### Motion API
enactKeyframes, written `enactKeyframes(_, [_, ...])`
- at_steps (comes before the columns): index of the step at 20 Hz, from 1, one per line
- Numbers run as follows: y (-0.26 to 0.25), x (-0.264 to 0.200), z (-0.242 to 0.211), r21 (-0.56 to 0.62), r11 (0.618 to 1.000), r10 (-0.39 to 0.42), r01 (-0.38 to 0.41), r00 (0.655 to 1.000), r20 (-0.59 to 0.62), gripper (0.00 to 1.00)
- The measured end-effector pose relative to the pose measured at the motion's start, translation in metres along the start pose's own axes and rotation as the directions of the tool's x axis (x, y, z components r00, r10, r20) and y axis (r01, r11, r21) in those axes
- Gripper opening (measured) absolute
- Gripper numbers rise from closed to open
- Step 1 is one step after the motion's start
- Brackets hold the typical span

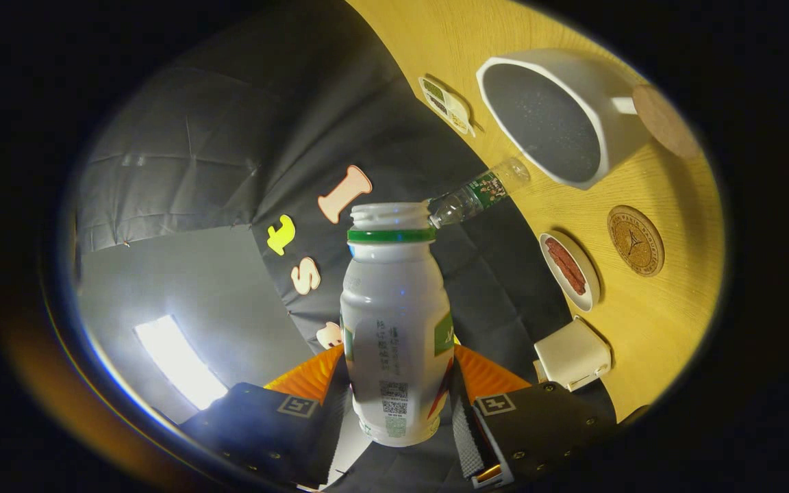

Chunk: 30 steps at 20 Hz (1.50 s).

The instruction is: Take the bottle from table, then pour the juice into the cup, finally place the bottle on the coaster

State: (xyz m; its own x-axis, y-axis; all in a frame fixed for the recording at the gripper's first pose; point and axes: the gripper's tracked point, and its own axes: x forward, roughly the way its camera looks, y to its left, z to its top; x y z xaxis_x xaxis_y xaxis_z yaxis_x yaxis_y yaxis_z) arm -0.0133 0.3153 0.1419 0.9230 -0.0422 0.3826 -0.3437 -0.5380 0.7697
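The tongs (398, 404) clamp the uncapped bottle (394, 322) low on its body; light, smooth plastic, likely slippery, cup (590, 99) far right.

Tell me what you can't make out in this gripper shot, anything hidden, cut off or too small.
- Juice level: the white bottle, clamped in the gripper, is opaque.
- Cup contents: dark inside; liquid can't be told.
- Clear bottle: its cap end is hidden behind the white bottle's neck.
- Print on the coaster: too small.
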Motion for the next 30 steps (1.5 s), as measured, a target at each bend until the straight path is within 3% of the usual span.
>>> enactKeyframes(26, [0.001, 0.004, 0.002, 0.059, 0.998, 0.029, -0.03, 0.999, 0.019, 0.69])
enactKeyframes(30, [-0.009, 0.006, -0.003, -0.043, 0.999, -0.004, 0.003, 1.0, -0.014, 0.69])
